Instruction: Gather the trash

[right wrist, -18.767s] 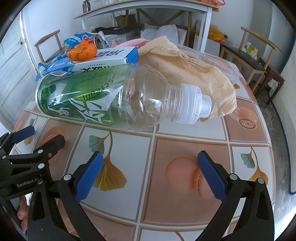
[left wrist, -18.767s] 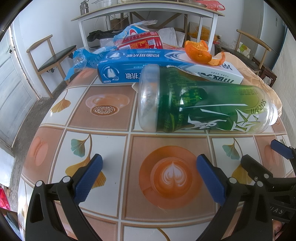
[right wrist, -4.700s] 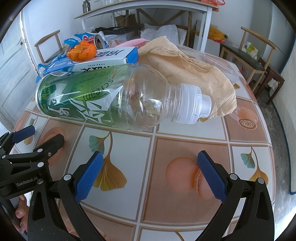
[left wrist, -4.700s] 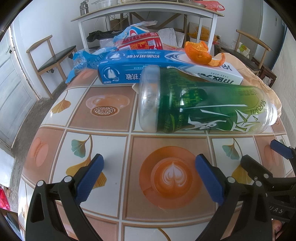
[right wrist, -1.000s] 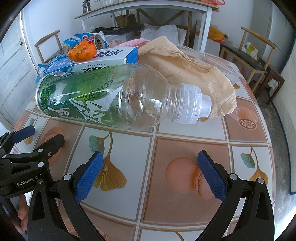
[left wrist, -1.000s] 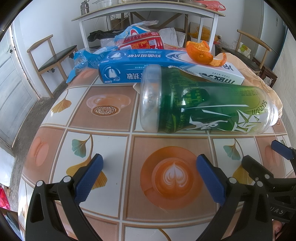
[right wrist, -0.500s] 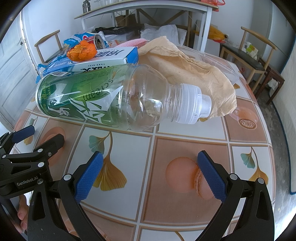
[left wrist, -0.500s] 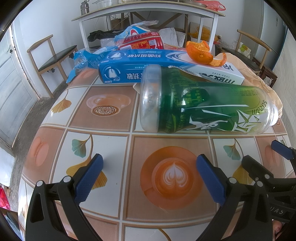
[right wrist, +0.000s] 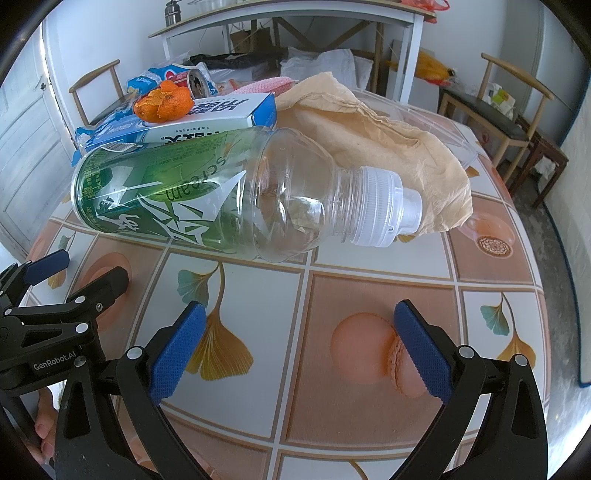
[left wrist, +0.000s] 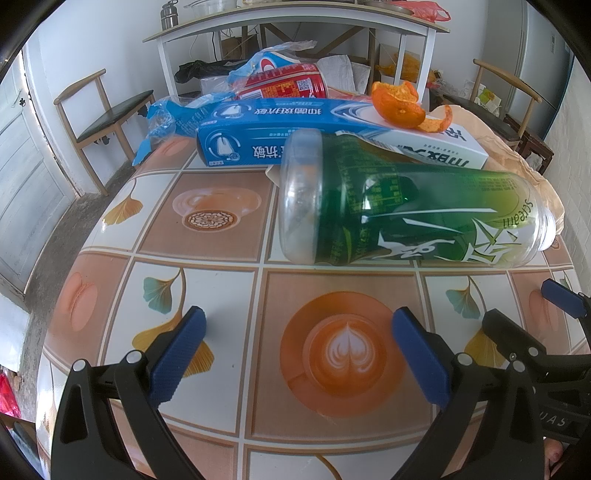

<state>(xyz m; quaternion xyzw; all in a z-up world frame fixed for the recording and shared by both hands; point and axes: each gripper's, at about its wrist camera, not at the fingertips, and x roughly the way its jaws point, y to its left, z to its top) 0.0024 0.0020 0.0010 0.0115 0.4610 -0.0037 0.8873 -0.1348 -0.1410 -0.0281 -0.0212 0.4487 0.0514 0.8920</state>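
An empty green-labelled plastic bottle (left wrist: 406, 218) (right wrist: 207, 199) lies on its side on the tiled table (left wrist: 221, 229), white cap (right wrist: 380, 210) pointing right in the right wrist view. Behind it lie a blue toothpaste box (left wrist: 295, 122) (right wrist: 207, 118) with orange peel (left wrist: 399, 107) (right wrist: 164, 101) on top, a red can (left wrist: 284, 85) (right wrist: 194, 79), a blue plastic wrapper (left wrist: 166, 118) and crumpled brown paper (right wrist: 369, 136). My left gripper (left wrist: 297, 347) is open, short of the bottle's base. My right gripper (right wrist: 295, 343) is open too, short of the bottle's neck.
Wooden chairs stand at the left (left wrist: 103, 107) and at the right (right wrist: 509, 110). A white side table (left wrist: 295, 26) with clutter stands behind. A clear plastic lid (right wrist: 443, 133) lies at the table's far right. A person's fingers (right wrist: 44, 428) hold the left gripper's handle.
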